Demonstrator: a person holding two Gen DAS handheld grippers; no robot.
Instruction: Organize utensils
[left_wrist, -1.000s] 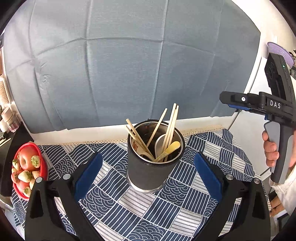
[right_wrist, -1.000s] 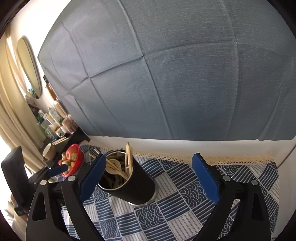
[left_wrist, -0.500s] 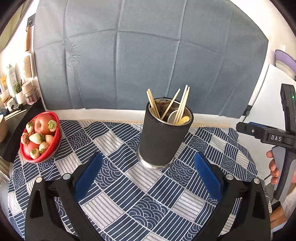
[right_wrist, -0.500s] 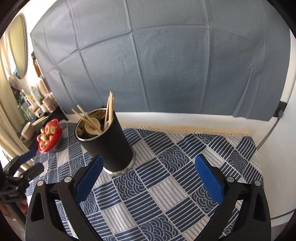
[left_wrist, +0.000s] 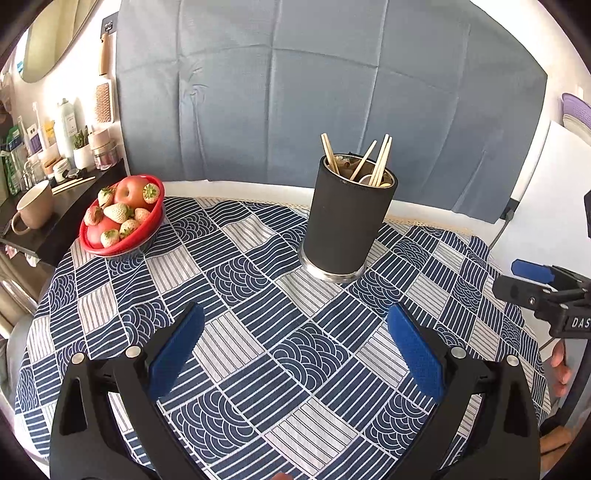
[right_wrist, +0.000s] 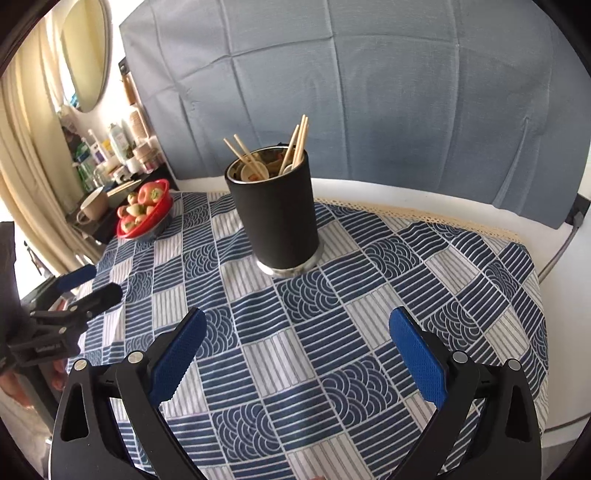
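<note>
A black utensil holder (left_wrist: 347, 221) stands upright on the blue patterned tablecloth (left_wrist: 258, 314). It holds several wooden chopsticks (left_wrist: 380, 158) and spoons. In the right wrist view the holder (right_wrist: 277, 214) stands at mid table with chopsticks (right_wrist: 299, 142) and a spoon (right_wrist: 255, 170) sticking out. My left gripper (left_wrist: 295, 354) is open and empty, well short of the holder; it also shows at the left edge of the right wrist view (right_wrist: 86, 284). My right gripper (right_wrist: 297, 350) is open and empty, also short of the holder; one blue pad shows at the right edge of the left wrist view (left_wrist: 532, 271).
A red bowl of apples and strawberries (left_wrist: 122, 218) sits at the table's left back corner, also in the right wrist view (right_wrist: 146, 214). A dark side shelf with a beige mug (left_wrist: 33, 206), bottles and jars stands to the left. A grey-blue cloth (left_wrist: 314, 92) hangs behind the table.
Both grippers have pulled back and away from the holder, which now looks smaller and farther off. More of the tablecloth and the fruit bowl has come into view. Both stay open.
</note>
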